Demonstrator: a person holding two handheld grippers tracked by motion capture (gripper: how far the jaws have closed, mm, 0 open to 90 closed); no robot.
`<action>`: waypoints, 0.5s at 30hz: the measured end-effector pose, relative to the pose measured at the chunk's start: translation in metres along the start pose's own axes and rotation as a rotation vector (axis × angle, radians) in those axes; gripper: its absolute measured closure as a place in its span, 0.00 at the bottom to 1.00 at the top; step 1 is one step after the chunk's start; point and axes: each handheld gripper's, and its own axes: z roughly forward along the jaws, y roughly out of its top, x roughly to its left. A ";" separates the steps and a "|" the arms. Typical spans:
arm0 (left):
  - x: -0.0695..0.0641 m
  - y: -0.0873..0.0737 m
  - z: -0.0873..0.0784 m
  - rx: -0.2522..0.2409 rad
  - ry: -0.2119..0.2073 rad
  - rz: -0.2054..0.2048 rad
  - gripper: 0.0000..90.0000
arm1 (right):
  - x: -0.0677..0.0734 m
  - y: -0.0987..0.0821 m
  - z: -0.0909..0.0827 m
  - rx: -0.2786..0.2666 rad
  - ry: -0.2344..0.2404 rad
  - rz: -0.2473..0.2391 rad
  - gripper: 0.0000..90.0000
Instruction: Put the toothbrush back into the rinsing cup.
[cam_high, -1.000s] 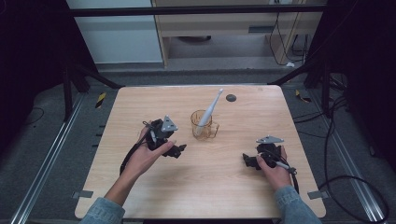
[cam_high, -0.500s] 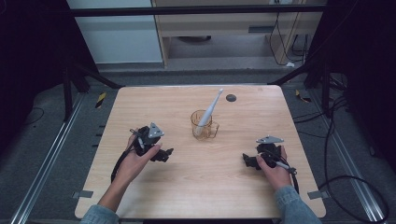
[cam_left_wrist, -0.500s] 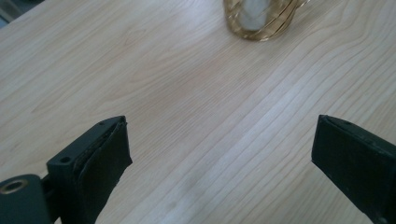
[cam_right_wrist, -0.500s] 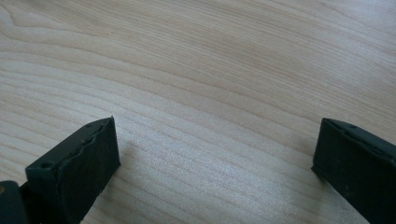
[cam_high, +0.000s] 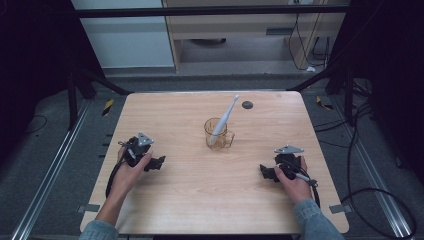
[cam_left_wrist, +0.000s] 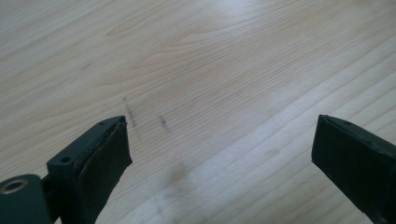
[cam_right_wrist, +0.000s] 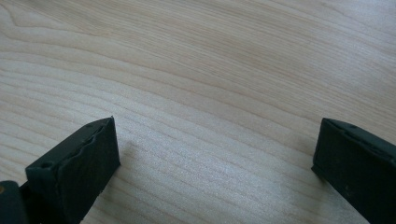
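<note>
A clear amber cup (cam_high: 219, 134) stands near the middle of the wooden table (cam_high: 200, 200), with a white toothbrush (cam_high: 225, 117) leaning in it, head up toward the right. My left gripper (cam_high: 159, 162) rests low over the table at the left, well apart from the cup. In the left gripper view the left gripper (cam_left_wrist: 219, 154) is open, with bare wood between its jaws. My right gripper (cam_high: 265, 172) sits at the right front. The right gripper (cam_right_wrist: 215, 158) is open too, over bare wood.
A small dark round hole (cam_high: 247, 105) lies near the table's far edge. Metal rails (cam_high: 45, 185) run along the floor on both sides, and cables (cam_high: 380, 200) trail on the floor to the right. A cabinet (cam_high: 250, 30) stands beyond the table.
My left gripper has drawn back from beside the cup toward the table's left front. The right gripper has stayed put.
</note>
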 end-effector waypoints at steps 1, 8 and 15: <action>0.003 -0.002 0.001 0.004 0.002 -0.010 0.04 | 0.000 0.000 0.000 0.000 0.000 0.000 0.01; 0.023 -0.012 0.015 0.007 0.012 -0.074 0.05 | 0.000 0.000 0.000 0.000 0.000 0.000 0.01; 0.035 -0.018 0.032 0.010 0.019 -0.092 0.06 | 0.000 0.000 0.000 0.000 0.000 0.000 0.01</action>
